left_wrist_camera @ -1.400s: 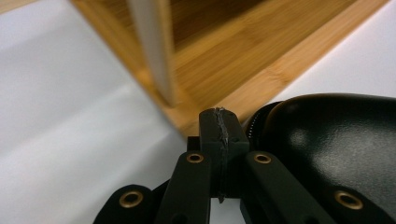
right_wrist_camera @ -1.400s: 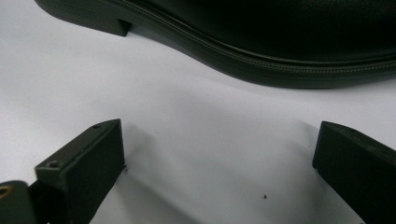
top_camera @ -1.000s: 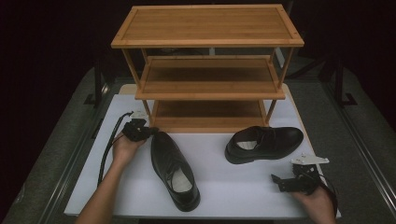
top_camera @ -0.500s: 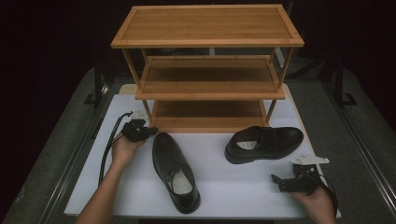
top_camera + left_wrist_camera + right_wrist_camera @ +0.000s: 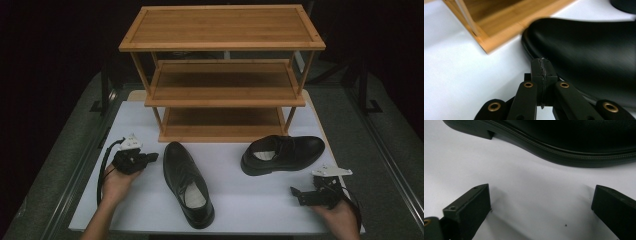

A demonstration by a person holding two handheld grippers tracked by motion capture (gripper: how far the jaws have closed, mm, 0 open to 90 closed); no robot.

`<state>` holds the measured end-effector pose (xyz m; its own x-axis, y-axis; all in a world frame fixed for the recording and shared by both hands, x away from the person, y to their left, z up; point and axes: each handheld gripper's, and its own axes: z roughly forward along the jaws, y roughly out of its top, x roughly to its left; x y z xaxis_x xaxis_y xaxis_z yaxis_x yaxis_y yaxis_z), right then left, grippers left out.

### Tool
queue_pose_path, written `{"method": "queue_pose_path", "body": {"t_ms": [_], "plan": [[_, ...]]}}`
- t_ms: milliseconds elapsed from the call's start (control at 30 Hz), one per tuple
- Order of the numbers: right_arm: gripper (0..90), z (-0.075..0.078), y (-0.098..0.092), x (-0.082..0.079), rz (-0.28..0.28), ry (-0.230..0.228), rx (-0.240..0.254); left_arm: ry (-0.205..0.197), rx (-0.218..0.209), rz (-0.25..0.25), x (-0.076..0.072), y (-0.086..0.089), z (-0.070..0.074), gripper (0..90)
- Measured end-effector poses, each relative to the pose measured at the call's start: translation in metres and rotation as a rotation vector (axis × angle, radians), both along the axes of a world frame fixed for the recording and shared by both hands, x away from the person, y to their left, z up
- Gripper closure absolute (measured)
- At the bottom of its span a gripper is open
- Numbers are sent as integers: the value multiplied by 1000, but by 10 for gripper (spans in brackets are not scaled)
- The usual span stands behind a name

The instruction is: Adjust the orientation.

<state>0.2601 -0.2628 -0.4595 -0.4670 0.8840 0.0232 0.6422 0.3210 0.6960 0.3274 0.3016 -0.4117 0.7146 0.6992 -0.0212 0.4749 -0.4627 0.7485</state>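
While its jaws press flat together on nothing, the left gripper (image 5: pixel 150 157) points at the toe of the near black shoe (image 5: pixel 187 182), which lies glossy on the white table (image 5: pixel 235 210), heel toward the person. Beyond stands the 3-shelf wooden rack (image 5: pixel 222 75), shelves bare. At right, the right gripper (image 5: pixel 296 192) rests spread wide beside the second shoe (image 5: pixel 282 154).

Left tool (image 5: pixel 150 157) has its jaws pressed together; right tool (image 5: pixel 296 192) has them spread wide.
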Motion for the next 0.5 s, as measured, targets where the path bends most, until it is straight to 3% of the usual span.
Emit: {"method": "queue_pose_path", "body": {"t_ms": [267,500], "plan": [[16,0,0,0,-1,2,-1,37,0,-58,-34,-9,-8,900],[16,0,0,0,-2,2,0,70,53,-99,-39,-20,-18,900]]}}
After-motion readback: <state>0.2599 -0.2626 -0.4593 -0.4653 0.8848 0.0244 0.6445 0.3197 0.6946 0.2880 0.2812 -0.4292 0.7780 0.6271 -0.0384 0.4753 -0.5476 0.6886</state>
